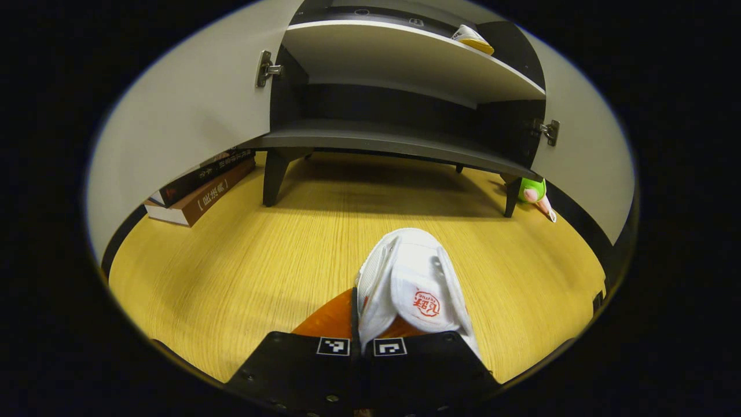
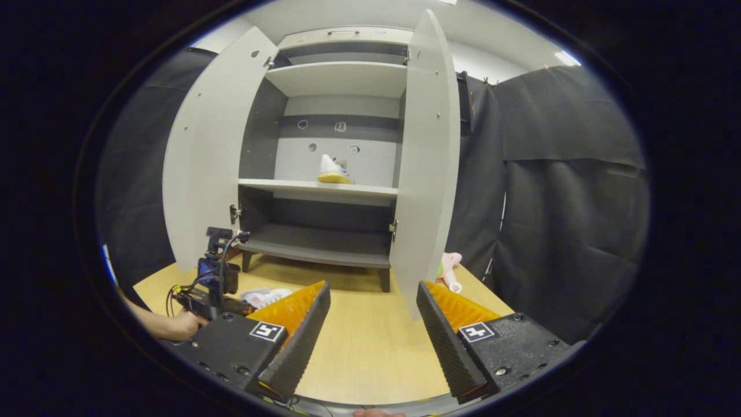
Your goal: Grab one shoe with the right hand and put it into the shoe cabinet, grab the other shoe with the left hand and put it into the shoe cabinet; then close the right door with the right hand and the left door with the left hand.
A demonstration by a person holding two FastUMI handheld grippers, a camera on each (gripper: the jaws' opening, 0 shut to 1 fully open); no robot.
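Left gripper view: your left gripper [image 1: 362,347] is clenched on the white shoe [image 1: 408,286], both fingers pressed to its heel end, low over the wooden table [image 1: 243,272].
Right gripper view: your right gripper [image 2: 370,330] is released, jaws spread wide with nothing between them.
Other gripper: seen at left in a hand [image 2: 176,324], with the white shoe.
Cabinet [image 2: 324,191]: both doors open, beyond the table edge.
Second shoe [image 2: 331,171]: 1 shoe sits on the middle shelf.
Books [image 1: 200,188]: stacked left of the cabinet leg.
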